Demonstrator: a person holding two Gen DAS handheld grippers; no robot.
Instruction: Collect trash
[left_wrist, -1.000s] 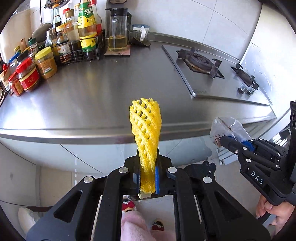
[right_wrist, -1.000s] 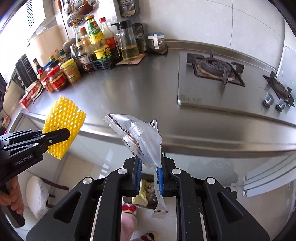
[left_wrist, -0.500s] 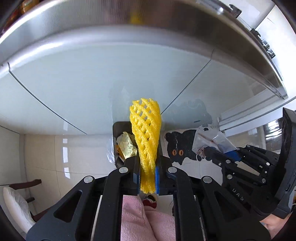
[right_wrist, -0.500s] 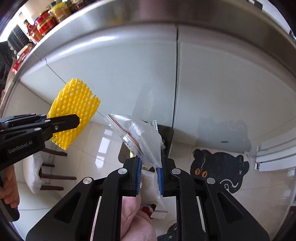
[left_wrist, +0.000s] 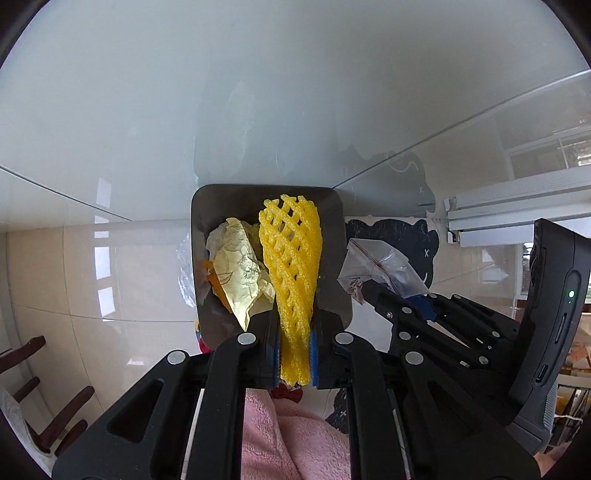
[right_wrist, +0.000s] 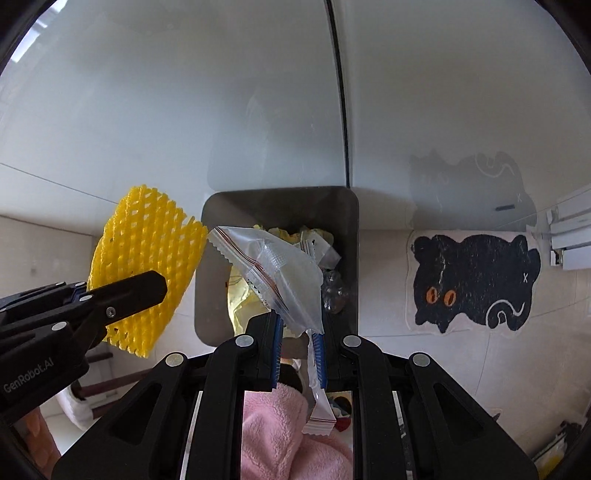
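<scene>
Both grippers hang over the open bin (left_wrist: 334, 254) on the floor by the white cabinet (left_wrist: 258, 92), each with a piece of trash, so the step in hand looks like the drop. The left gripper (left_wrist: 294, 354) has its jaws clamped on the lower end of the yellow foam net (left_wrist: 291, 266), which stands up from the blue pads (left_wrist: 274, 356) and, in the left view, lies over the bin's mouth. The right gripper (right_wrist: 298, 343) has its jaws closed on a clear wrapper (right_wrist: 280, 273); its upper part spreads above the bin and a narrow tail hangs down behind the fingers. The bin already holds crumpled pale-yellow paper (left_wrist: 240, 269) and other wrappers. Seen from the right, the net sits to the left of the bin's rim, so how squarely it is over the opening is unclear. Next, each jaw should part once its piece is plainly above the opening. Both pieces are light and may drift or cling to the pads, so a low release seems wise.
</scene>
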